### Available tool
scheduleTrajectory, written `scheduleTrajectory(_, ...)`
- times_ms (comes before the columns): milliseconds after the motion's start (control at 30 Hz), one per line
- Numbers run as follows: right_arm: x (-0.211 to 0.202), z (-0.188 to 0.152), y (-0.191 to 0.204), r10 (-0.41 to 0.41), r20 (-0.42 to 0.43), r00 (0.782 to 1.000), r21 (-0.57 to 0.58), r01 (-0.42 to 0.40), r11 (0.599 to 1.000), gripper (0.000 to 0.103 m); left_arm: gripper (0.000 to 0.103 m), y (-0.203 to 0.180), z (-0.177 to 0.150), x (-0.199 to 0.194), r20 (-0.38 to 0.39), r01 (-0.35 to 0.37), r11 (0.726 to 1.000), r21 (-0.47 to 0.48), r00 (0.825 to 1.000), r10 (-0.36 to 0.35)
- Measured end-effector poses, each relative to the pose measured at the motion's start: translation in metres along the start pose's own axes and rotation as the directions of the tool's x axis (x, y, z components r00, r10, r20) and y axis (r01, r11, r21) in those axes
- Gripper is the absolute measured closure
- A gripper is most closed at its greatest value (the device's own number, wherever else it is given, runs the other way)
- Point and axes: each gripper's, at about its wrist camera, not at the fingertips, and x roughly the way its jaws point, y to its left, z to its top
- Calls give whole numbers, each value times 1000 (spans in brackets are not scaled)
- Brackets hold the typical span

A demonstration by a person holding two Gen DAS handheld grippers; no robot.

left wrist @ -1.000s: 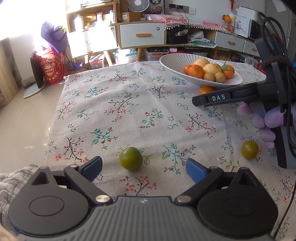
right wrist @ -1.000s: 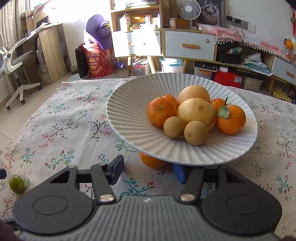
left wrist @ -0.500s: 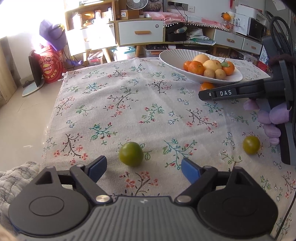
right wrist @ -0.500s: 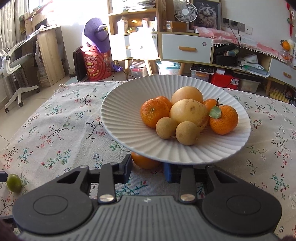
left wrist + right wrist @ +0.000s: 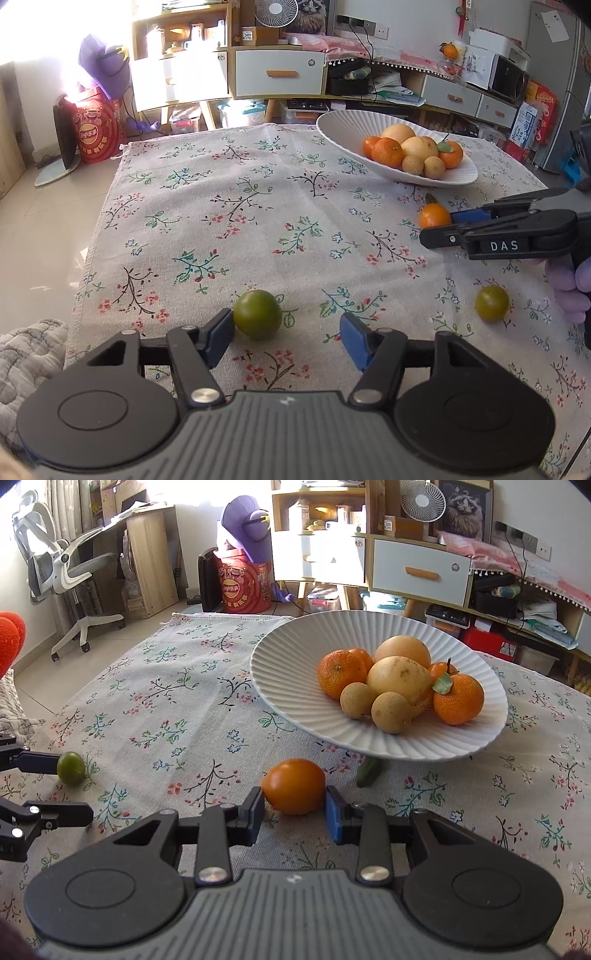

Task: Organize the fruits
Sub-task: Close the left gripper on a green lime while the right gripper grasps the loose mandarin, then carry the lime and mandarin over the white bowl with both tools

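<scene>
A white ribbed plate point(image 5: 280, 672) with several orange and tan fruits stands on the flowered tablecloth point(image 5: 166, 701). Just in front of it is an orange fruit point(image 5: 295, 785), and my right gripper point(image 5: 294, 816) is shut on it, a blue pad on each side. In the left wrist view a green fruit point(image 5: 257, 314) lies on the cloth between the closing jaws of my left gripper point(image 5: 286, 341). The left pad point(image 5: 219, 336) touches the fruit and the right pad point(image 5: 352, 341) stands well apart from it. A second green fruit point(image 5: 491, 303) lies to the right, below the right gripper point(image 5: 437, 227).
A green leaf point(image 5: 367, 771) lies under the plate's near rim. A gloved hand point(image 5: 569, 284) holds the right gripper. The cloth's left edge point(image 5: 99, 229) drops to the tiled floor. A quilted cloth point(image 5: 26, 343) sits at the near left. Cabinets and an office chair point(image 5: 62, 572) stand beyond.
My right gripper has closed on the orange fruit and drawn it back from under the plate's rim. The left jaws have narrowed around the green fruit, and the left pad now touches it.
</scene>
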Motion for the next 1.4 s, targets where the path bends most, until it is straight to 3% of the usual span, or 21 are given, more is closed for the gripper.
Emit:
scheduleTrajectory(367,-18,-14,-20,2,-24,1000,7,-2,1000,72,103,-6,6,4,0,-5,999,-41,1000,5)
scheduleTrajectory(867,-38,-32,-22,26,-16,1000,-94,-28,995,71,103,-44,22,16,-4,42,999,-13,999,-42)
scheduleTrajectory(1400,-46,-25,-37,30,9,1000,-60,-29,998,71,103,-81,44,21,13,112,994,16,994,-113)
